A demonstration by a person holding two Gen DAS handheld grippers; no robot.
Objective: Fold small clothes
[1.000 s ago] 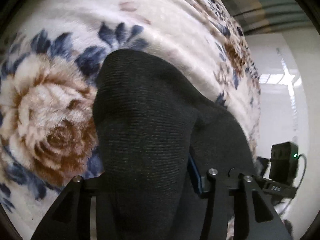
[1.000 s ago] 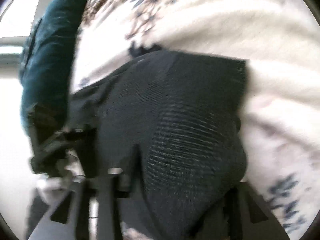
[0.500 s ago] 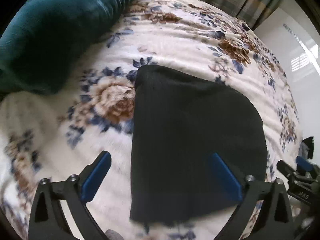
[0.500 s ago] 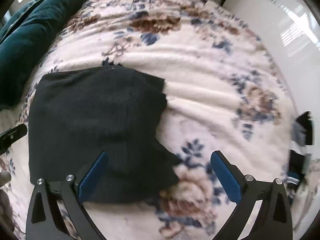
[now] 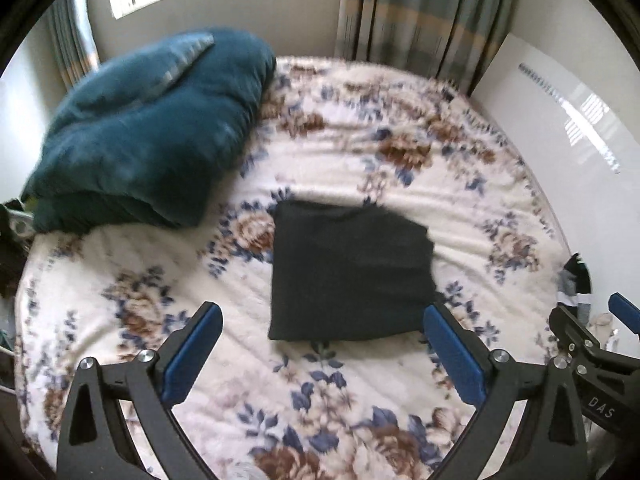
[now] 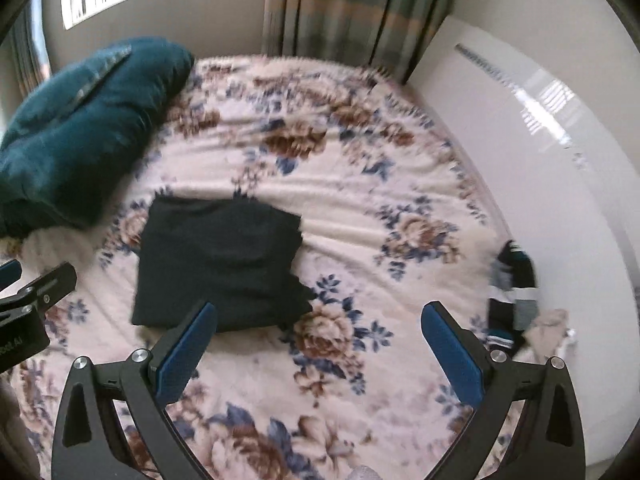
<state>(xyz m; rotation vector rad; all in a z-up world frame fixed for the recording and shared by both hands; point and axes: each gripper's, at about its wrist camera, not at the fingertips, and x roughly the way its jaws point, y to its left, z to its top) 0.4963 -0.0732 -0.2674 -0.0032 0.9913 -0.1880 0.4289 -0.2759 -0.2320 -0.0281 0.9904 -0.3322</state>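
A black knit garment (image 5: 348,272) lies folded into a rough rectangle on the floral bed cover (image 5: 360,160); it also shows in the right wrist view (image 6: 220,260). My left gripper (image 5: 320,344) is open and empty, held above and short of the garment's near edge. My right gripper (image 6: 318,344) is open and empty, above the cover to the right of the garment. The right gripper's body shows at the left view's right edge (image 5: 592,360). The left gripper's body shows at the right view's left edge (image 6: 28,304).
A teal pillow (image 5: 152,136) lies at the bed's back left. A small pile of dark and striped clothes (image 6: 512,292) sits at the bed's right edge, next to a white wall (image 6: 560,160). Curtains (image 5: 420,12) and a window are behind the bed.
Both grippers let go of the black garment, opened and pulled back and up. The garment now lies flat and folded on the bed.
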